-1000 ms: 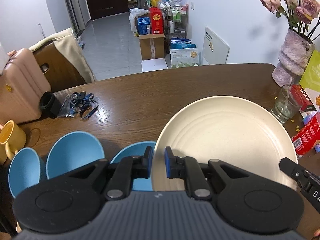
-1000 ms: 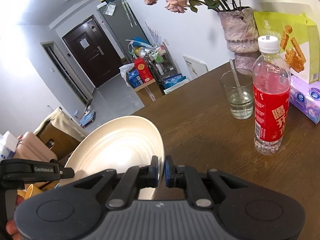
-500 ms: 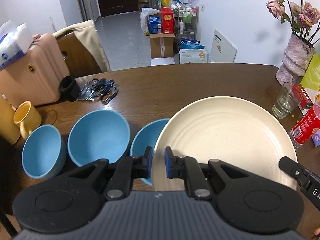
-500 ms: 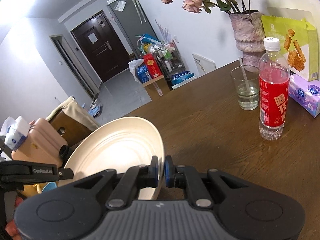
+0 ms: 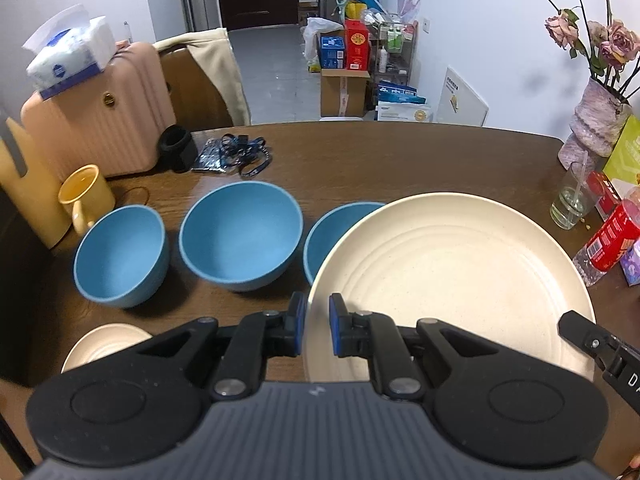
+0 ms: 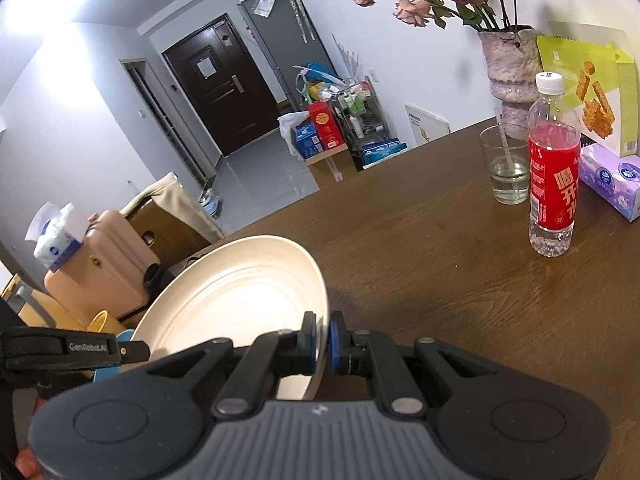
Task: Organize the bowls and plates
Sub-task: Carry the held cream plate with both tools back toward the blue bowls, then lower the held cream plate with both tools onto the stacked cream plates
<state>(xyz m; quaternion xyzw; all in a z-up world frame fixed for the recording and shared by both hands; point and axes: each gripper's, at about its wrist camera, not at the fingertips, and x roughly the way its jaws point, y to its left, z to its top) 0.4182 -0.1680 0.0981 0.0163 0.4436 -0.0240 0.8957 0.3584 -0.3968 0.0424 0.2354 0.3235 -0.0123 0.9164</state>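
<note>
- Brown wooden table [image 5: 360, 160] fills the foreground, with a dark door and a tiled hallway behind it.
- Both grippers are on one large cream plate [image 5: 448, 280], held above the table.
- Left gripper [image 5: 318, 330] has its blue-padded jaws clamped on the plate's near-left rim; right gripper [image 6: 320, 342] is clamped on the opposite edge.
- Seen from the right wrist, the plate tilts, its face turned up and toward the left, its far rim pointing toward the pink suitcase [image 6: 104, 264].
- From the left wrist the plate reads almost flat, its hollow side up.
- Its near edge is cut off behind the left gripper's body, so that part of the rim can't be made out.
- Three blue bowls sit in a row on the table: small blue bowl [image 5: 120, 256] at left, big blue bowl [image 5: 240, 236] in the middle, and a third blue bowl [image 5: 336, 228] half hidden under the plate.
- Small cream plate [image 5: 108, 344] peeks out at lower left, mostly covered by the gripper.
- Yellow mug [image 5: 86, 196] stands just beside the small bowl.
- Over on the right: red-labelled bottle [image 6: 554, 172], a glass [image 6: 506, 168] with a straw, and a flower vase [image 6: 510, 68].
</note>
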